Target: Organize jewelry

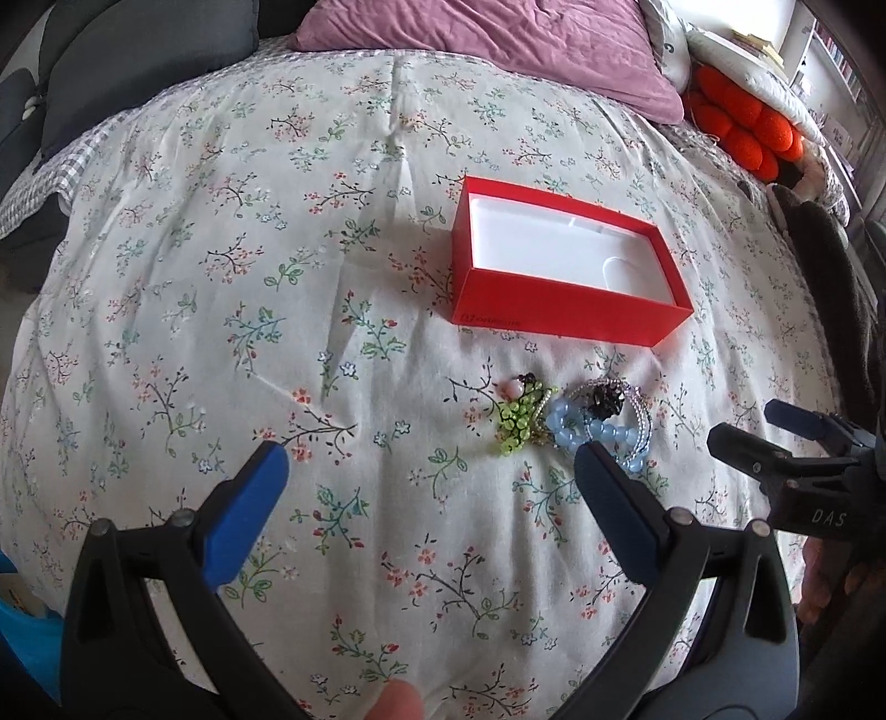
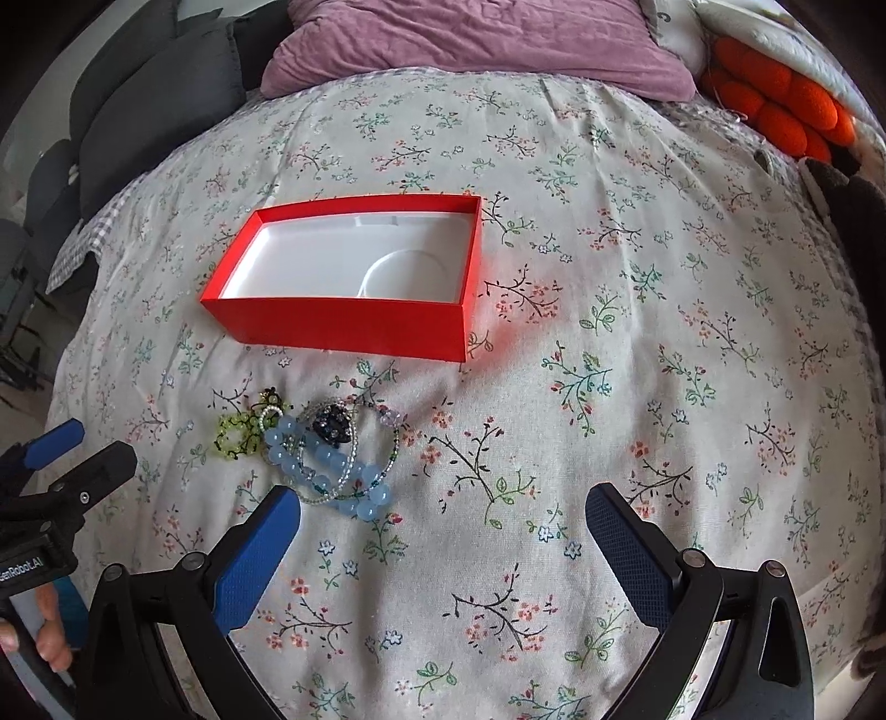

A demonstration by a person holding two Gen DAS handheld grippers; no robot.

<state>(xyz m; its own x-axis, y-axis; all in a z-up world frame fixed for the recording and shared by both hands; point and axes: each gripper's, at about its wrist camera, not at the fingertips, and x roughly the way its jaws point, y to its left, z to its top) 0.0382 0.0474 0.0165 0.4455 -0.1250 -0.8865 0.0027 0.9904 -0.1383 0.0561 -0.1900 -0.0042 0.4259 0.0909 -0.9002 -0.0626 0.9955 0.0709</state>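
An open red box (image 1: 559, 310) with an empty white inside lies on the floral bedspread; it also shows in the right wrist view (image 2: 343, 327). In front of it lies a small pile of jewelry: a green bead bracelet (image 1: 518, 423) (image 2: 235, 435), a light blue bead bracelet (image 1: 609, 432) (image 2: 326, 471), a dark beaded piece (image 1: 603, 404) (image 2: 332, 426) and thin clear bead strings (image 2: 387, 443). My left gripper (image 1: 429, 459) is open and empty, its right finger just short of the blue beads. My right gripper (image 2: 443, 512) is open and empty, to the right of the pile.
The floral bedspread (image 1: 277, 277) covers the bed. A purple pillow (image 1: 498, 50) lies at the head. An orange knobbly cushion (image 1: 742, 127) and a dark cloth (image 1: 819, 249) sit at the right edge. Dark grey cushions (image 2: 149, 105) are at the left.
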